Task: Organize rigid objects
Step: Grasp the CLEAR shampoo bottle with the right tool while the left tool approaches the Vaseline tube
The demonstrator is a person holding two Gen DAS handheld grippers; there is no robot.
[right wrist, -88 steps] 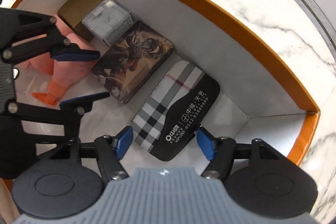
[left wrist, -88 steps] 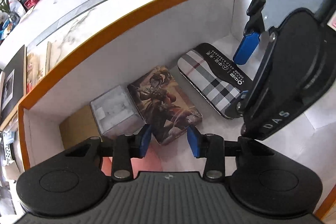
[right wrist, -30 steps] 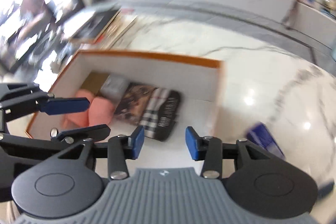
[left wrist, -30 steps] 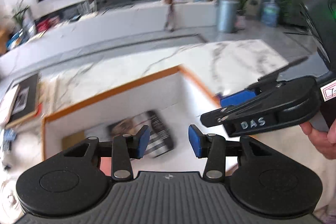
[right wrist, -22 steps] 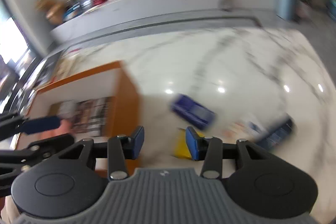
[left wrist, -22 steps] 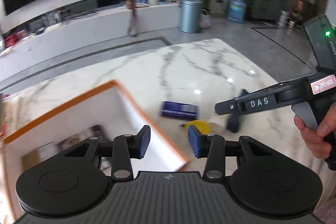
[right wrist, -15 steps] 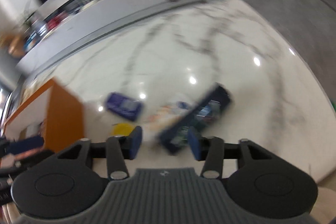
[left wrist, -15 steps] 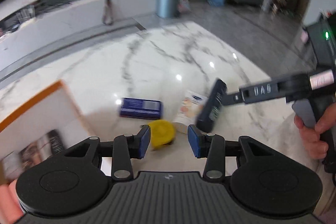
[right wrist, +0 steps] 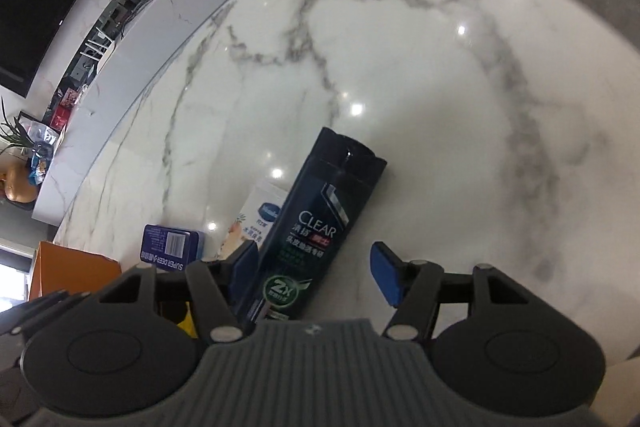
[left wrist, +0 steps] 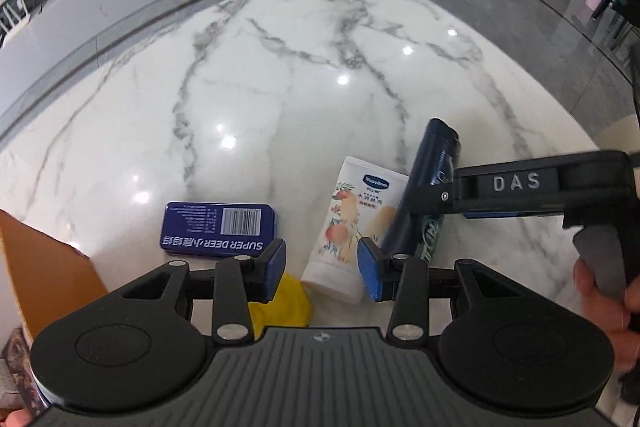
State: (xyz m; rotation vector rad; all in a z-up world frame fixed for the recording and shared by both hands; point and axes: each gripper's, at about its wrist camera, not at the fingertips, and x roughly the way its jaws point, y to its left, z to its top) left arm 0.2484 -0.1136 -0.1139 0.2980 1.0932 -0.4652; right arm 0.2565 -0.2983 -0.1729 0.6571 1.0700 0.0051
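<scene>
A dark CLEAR shampoo bottle (right wrist: 320, 223) lies on the marble table; it also shows in the left wrist view (left wrist: 430, 187). My right gripper (right wrist: 316, 273) is open, its fingers on either side of the bottle's lower end without closing on it. A white Vaseline tube (left wrist: 352, 227) lies left of the bottle, touching it. A blue SUPER DEER tin (left wrist: 218, 226) lies further left. A yellow object (left wrist: 286, 301) sits partly hidden under my left gripper (left wrist: 320, 269), which is open and empty above the tube's lower end.
The orange-rimmed storage box (left wrist: 44, 267) is at the left edge, with its corner also in the right wrist view (right wrist: 72, 273). The marble table (left wrist: 300, 67) stretches away behind the objects. Its curved edge runs at the right.
Both grippers swung away from the inside of the box to the loose objects on the table. My right gripper has come down over the shampoo bottle and opened wider.
</scene>
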